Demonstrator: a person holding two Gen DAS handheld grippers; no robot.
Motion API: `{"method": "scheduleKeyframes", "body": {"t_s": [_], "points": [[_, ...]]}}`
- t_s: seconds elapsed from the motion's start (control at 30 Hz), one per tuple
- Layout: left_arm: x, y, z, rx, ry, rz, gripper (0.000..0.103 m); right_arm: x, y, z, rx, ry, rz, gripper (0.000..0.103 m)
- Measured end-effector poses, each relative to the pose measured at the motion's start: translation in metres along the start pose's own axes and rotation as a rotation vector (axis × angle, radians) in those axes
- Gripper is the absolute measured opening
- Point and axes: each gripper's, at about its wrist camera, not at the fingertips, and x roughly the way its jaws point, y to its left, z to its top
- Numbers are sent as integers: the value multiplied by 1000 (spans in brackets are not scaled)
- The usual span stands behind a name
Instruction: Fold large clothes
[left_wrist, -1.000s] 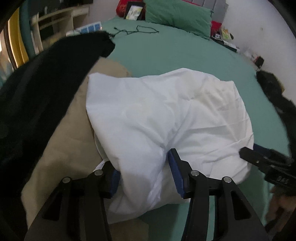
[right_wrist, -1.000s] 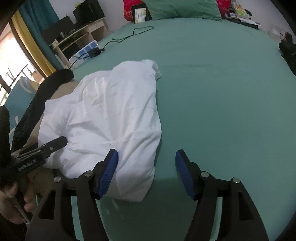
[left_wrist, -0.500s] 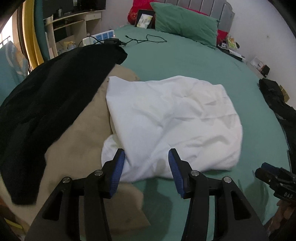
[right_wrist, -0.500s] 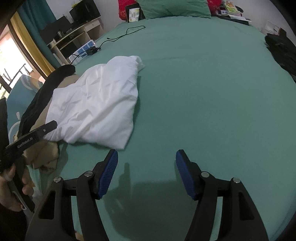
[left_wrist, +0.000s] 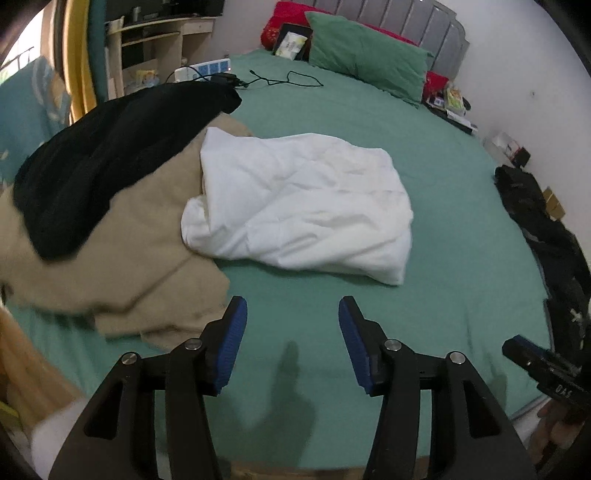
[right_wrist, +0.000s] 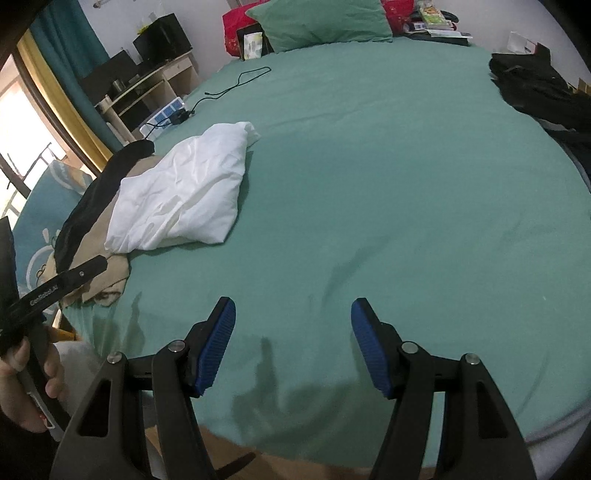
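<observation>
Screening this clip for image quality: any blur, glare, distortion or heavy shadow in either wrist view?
Left wrist: strong fisheye bending, dark corners, soft smear at the lower left; white garment sharp, gripper shadows on the green sheet. Right wrist: same bending, window overexposed, otherwise sharp.

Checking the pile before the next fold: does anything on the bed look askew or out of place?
The white garment is folded loosely and wrinkled, and overlaps the beige garment beside it instead of lying apart. A black cable trails loose across the sheet near the pillow.
</observation>
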Motion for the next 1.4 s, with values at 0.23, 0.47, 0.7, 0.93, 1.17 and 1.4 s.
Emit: {"method": "scheduleKeyframes", "body": {"t_s": [0.23,0.47,0.7,0.93,1.17,1.4], "points": [[-37,-26,-13,12,-55,-24,56,-34,-23,-18,16,-32,-22,65],[-67,-51,-14,35,-85,-19,57,-73,-49,-21,73,-87,-49,65],[-94,-75,-12,53,-116,-61,57,-108,-60,-10,70,-155,-75,67],[-127,-98,-6,94,-178,-109,57,-141,-59,0,20,-228,-107,86],[-167,-120,5,141,-284,-131,59,-184,-53,7,-27,-325,-148,93],[-199,-137,15,165,-377,-119,74,-227,-48,13,-59,-418,-178,95]]}}
